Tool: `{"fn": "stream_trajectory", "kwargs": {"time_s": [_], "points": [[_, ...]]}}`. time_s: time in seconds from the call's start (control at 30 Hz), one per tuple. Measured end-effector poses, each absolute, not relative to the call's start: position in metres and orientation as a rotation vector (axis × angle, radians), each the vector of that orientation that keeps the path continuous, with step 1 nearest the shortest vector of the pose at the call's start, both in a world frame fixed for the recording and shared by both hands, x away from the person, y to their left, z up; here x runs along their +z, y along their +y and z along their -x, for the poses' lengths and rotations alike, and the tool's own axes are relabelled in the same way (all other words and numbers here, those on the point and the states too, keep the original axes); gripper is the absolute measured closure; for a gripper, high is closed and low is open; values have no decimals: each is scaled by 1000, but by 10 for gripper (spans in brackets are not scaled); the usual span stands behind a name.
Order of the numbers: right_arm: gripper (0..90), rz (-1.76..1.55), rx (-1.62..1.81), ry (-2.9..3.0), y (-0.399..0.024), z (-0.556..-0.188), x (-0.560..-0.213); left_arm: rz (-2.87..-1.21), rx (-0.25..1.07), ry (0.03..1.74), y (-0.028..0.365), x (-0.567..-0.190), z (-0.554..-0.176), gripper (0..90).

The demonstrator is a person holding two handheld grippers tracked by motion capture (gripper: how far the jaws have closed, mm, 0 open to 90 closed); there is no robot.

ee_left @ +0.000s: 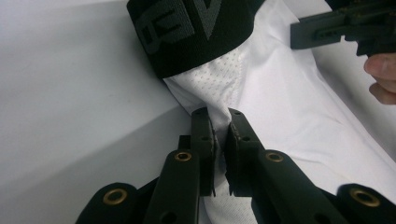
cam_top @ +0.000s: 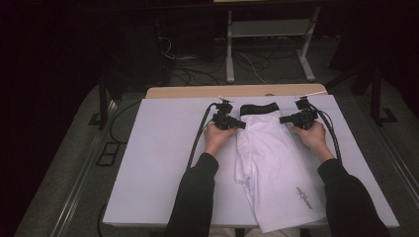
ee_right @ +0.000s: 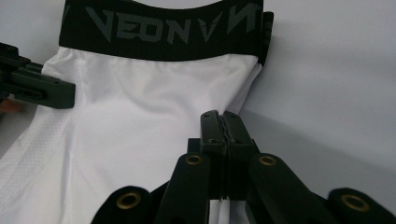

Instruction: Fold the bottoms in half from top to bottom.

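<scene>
White shorts [cam_top: 276, 168] with a black lettered waistband [cam_top: 259, 107] lie flat on the white table board, waistband at the far end. My left gripper [cam_top: 242, 124] is at the shorts' left edge just below the waistband. In the left gripper view it [ee_left: 220, 116] is shut on a pinch of white mesh fabric [ee_left: 219, 88]. My right gripper [cam_top: 282, 119] is at the opposite edge. In the right gripper view its jaws [ee_right: 223, 116] are pressed together on the shorts' side edge [ee_right: 243, 93] under the waistband [ee_right: 159, 32]. Each gripper view has the other gripper's tip across the cloth.
The white board [cam_top: 158, 163] has bare room left and right of the shorts. A wooden table edge [cam_top: 197, 92] runs behind it. Beyond are floor cables [cam_top: 197, 69] and a metal stand's legs [cam_top: 230, 59]. Black-sleeved forearms [cam_top: 197, 187] come in from the near edge.
</scene>
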State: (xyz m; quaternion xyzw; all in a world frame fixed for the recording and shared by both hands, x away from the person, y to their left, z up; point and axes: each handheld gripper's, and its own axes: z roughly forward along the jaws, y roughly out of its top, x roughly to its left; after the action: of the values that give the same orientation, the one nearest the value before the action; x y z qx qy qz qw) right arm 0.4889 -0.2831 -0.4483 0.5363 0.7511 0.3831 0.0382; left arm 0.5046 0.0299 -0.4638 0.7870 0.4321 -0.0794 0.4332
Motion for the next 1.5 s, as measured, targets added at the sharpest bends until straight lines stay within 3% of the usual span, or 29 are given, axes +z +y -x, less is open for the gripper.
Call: {"fn": "stream_trajectory", "kwargs": {"time_s": [1.5], "points": [[878,-1532,1433,2230,-305,-421,-415,-1922,-171,977,41,-429,-451,863]]}}
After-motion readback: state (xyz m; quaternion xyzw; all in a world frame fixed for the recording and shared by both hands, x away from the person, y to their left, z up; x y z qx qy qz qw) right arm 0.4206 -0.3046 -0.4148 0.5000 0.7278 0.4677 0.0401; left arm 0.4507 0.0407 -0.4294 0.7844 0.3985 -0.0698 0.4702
